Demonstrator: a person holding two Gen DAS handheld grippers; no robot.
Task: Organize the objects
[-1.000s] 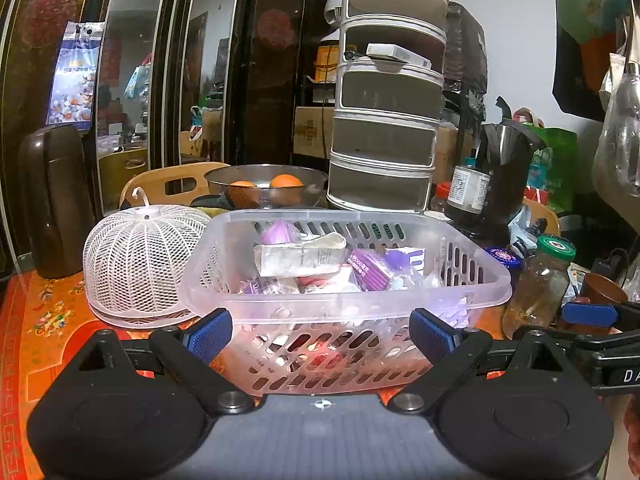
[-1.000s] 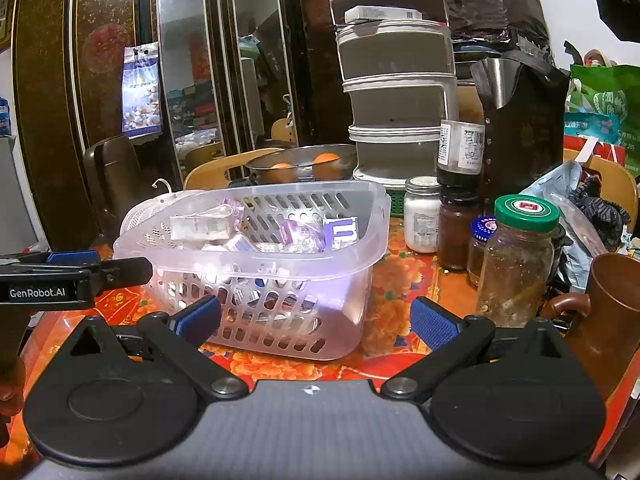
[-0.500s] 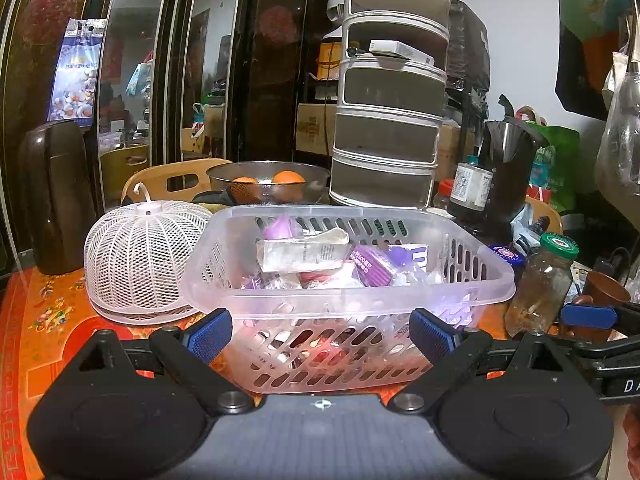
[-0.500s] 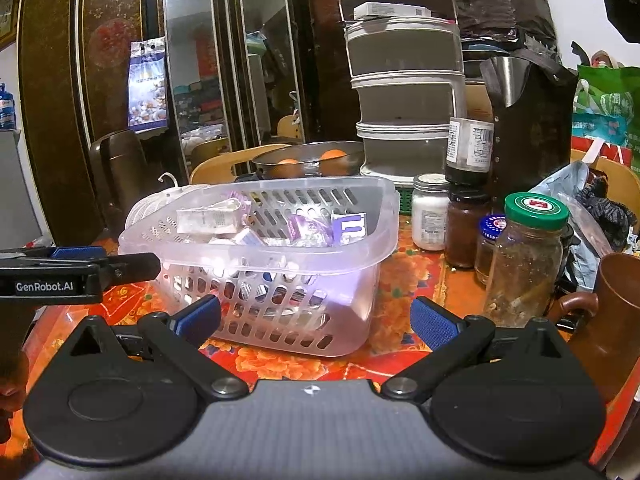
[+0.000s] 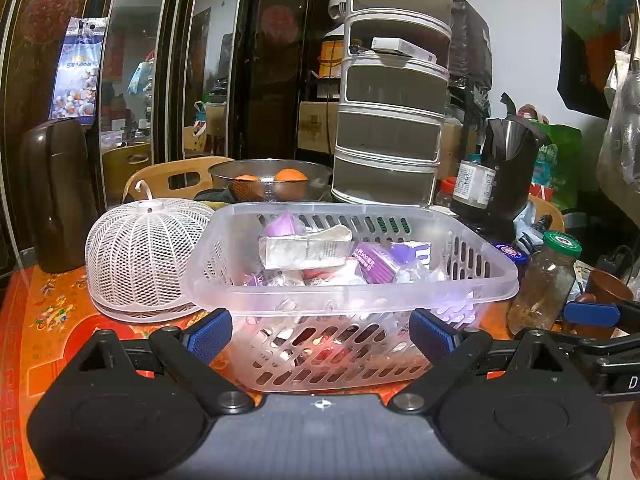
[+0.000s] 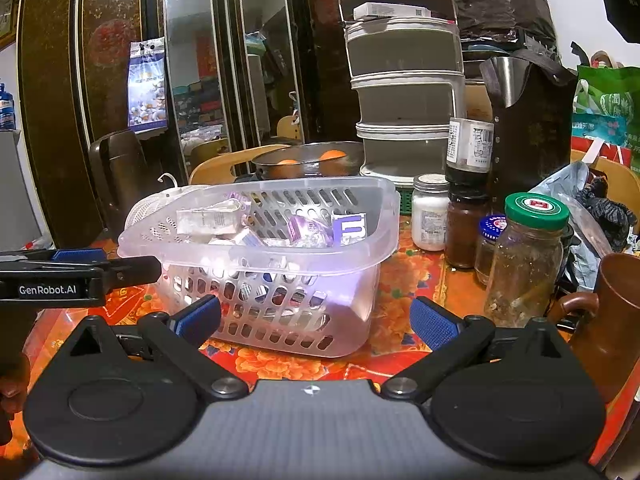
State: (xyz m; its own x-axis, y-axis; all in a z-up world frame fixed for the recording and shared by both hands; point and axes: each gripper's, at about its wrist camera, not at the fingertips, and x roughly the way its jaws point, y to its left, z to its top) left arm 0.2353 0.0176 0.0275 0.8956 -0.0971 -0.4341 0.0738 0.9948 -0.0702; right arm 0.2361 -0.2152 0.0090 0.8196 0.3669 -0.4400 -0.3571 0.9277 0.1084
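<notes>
Basket rim between open left gripper

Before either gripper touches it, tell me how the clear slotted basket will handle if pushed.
The basket is thin slotted plastic, so its walls probably flex. It holds only small packets, so it is likely light and may slide on the glossy tablecloth. Its wide base makes tipping unlikely.

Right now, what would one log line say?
left gripper: open, empty | right gripper: open, empty | basket: on table, holds packets | phase: approach
</notes>
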